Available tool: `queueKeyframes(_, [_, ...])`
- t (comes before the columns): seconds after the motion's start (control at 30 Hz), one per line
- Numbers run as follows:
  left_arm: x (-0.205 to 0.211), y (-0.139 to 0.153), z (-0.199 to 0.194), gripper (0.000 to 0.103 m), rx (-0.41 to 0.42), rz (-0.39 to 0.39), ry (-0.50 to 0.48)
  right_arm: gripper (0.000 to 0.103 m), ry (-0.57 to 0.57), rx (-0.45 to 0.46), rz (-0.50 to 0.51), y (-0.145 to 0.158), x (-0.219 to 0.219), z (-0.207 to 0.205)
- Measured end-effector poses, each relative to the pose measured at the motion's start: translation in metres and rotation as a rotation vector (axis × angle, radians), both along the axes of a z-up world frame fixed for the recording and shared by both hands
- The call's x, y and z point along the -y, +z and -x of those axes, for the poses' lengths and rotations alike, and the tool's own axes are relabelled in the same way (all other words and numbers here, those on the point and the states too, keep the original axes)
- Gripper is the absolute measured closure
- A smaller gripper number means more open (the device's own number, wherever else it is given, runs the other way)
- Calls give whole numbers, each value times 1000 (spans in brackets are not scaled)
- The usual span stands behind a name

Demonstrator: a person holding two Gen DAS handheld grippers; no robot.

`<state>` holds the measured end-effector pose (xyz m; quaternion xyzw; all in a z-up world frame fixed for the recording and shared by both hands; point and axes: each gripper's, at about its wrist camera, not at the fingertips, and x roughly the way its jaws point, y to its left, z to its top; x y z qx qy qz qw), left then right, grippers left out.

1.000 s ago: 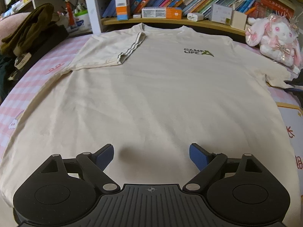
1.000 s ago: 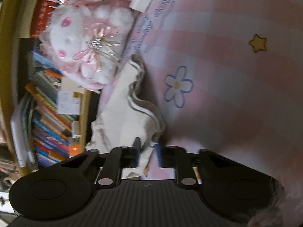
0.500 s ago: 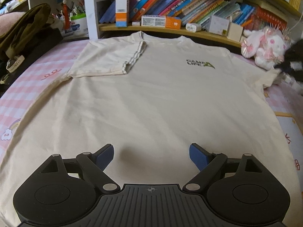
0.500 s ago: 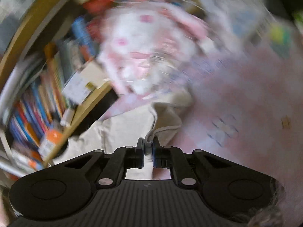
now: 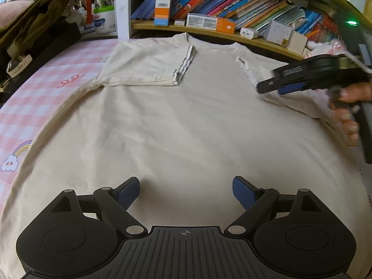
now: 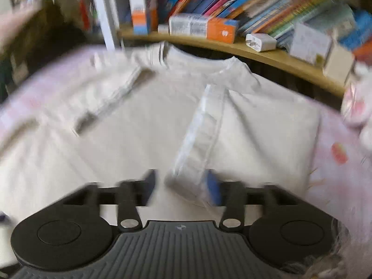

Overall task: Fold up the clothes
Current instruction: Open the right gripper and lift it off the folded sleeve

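Beyond both of my hand-held grippers, a wooden shelf [image 5: 209, 32] runs along the far edge of the bed, crowded with slanted books [image 5: 244, 2], an orange-and-white box [image 5: 210, 22] and a white charger plug [image 5: 248, 32]. Far to the left of my left hand-held gripper [image 5: 186, 189] lie dark, olive-green clothes [image 5: 39, 21]; a pink plush toy [image 6: 355, 102] sits off to the right of my right hand-held gripper [image 6: 181, 186], blurred.

The cream T-shirt [image 5: 186, 121] lies flat on the pink checked bed sheet [image 5: 28, 97], collar toward the shelf, its hem reaching under my left hand-held gripper. That one has its blue pads spread wide, holding nothing, with plain cloth between and ahead of them. The left sleeve [image 5: 148, 67] is folded inward over the chest, ahead and a little left, its striped cuff near the shirt's middle.

My right hand-held gripper comes in from the right at chest height over the shirt. Its view is blurred, but the fingers stand apart, and the striped cuff of the right sleeve [image 6: 202, 139] lies between them, close to the right pad; I cannot tell whether it touches. This sleeve lies turned inward too.

Between the two cuffs is a strip of bare chest. Ahead of my left hand-held gripper the shirt's body is smooth, and bare sheet runs along its left edge.
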<state>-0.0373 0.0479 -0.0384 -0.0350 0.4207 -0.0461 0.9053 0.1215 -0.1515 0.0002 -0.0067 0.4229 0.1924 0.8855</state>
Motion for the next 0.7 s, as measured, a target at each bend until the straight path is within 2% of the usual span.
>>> queueKeyframes(0.1, [-4,0,-2,13,1,10,2,52,0,-24,-87,4,15,10])
queueKeyframes(0.23, [-10,-1,-4,13,1,22,5,51,-65,-53,-156,8,41,29])
queueKeyframes(0.33, [-11,1,-6,13,7,29,3,51,-130,-47,-144,8,56,48])
queueKeyframes(0.53, [-8,5,-7,13,24,42,10,51,-272,-42,-40,-1,86,91])
queueKeyframes(0.67, [-1,7,-5,13,26,40,22,50,-308,-36,-6,-7,96,117])
queueKeyframes(0.7, [1,8,-3,13,29,40,28,46,-313,-30,3,-8,96,123])
